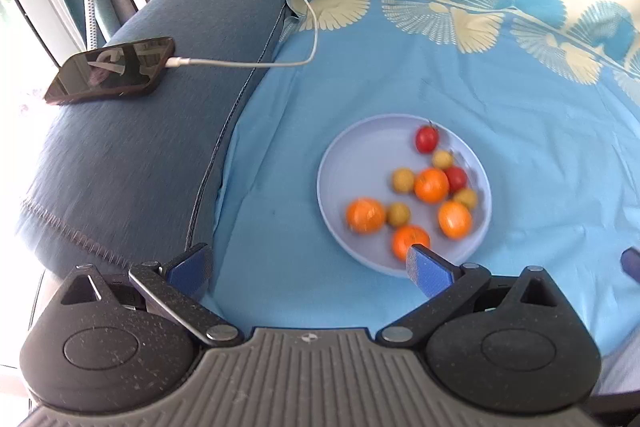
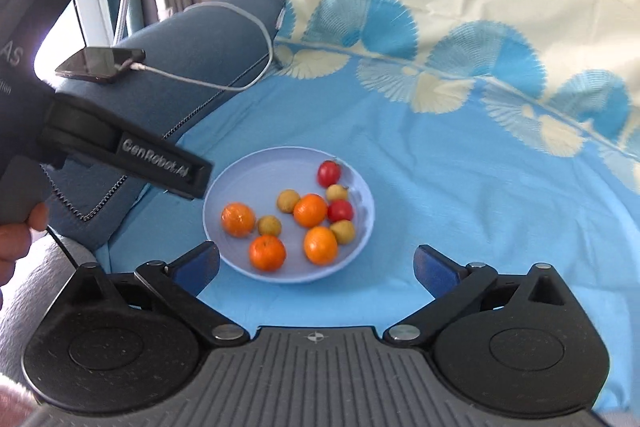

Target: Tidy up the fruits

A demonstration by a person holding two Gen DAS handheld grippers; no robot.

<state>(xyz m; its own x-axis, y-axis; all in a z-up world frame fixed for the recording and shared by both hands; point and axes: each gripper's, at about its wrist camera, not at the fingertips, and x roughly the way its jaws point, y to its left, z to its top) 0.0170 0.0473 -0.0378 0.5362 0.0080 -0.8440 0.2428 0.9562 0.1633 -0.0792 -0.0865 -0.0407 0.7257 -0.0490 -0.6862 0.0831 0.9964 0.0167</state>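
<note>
I am holding both tools wide apart and gripping nothing, my left tool (image 1: 308, 269) and right tool (image 2: 316, 267) hovering just short of the plate (image 2: 240, 175) on the blue sheet (image 2: 440, 163). All the fruit is sitting on that plate: four oranges (image 2: 310, 210), two red fruits (image 2: 329, 173), four small yellow ones (image 2: 269, 225). Whether sorting is starting or ending, I am not able to judge; they are lying mixed together, not grouped.
</note>
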